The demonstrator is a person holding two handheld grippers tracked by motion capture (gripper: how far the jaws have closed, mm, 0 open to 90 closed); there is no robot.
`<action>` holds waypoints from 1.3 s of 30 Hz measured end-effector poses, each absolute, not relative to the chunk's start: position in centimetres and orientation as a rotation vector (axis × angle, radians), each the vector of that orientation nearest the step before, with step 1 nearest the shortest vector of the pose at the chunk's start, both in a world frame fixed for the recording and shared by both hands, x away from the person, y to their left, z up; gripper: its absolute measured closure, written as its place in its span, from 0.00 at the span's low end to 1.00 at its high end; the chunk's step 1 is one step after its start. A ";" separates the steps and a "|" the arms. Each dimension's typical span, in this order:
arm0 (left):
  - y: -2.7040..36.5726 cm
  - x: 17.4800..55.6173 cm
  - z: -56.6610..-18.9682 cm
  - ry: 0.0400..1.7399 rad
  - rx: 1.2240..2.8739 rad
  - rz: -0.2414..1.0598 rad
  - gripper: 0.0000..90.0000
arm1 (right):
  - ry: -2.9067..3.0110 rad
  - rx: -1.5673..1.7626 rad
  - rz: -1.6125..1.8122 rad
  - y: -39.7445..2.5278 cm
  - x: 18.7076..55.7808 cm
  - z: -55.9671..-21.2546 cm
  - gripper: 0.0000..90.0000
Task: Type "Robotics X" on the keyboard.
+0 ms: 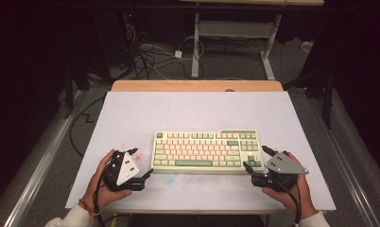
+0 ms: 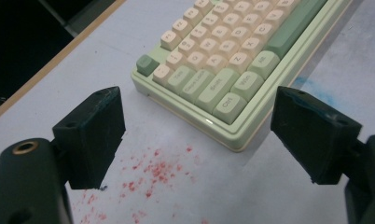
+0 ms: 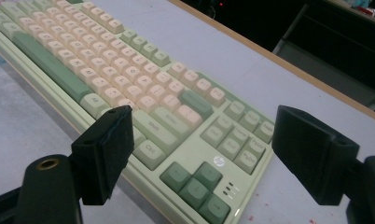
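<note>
Held wide apart: left gripper point(image 1: 140, 166) jaws near mechanical keyboard's point(image 1: 207, 151) left end; right gripper point(image 1: 256, 164) jaws flanking its right corner. Lay centred on white table point(image 1: 131, 113), beside red specks point(image 2: 153, 172).

— Left gripper view: the keyboard point(image 2: 232, 60) runs off the top edge, right half cut away!
— Right gripper view too: its left end runs off the upper left corner, and key legends blur.
</note>
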State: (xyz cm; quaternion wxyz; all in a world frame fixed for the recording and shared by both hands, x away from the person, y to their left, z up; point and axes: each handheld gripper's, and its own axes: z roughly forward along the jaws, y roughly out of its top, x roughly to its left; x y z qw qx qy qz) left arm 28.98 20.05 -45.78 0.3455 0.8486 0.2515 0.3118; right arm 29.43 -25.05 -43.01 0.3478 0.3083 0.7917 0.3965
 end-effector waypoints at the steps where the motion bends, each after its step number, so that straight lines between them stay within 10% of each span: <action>1: 20.1 29.0 -45.9 0.655 2.214 0.807 0.19 | 2.051 0.801 1.020 -25.2 29.4 -43.1 0.23; 39: 23.1 28.6 -48.3 0.790 2.232 0.760 0.18 | 2.013 0.975 0.978 -30.0 29.0 -46.0 0.19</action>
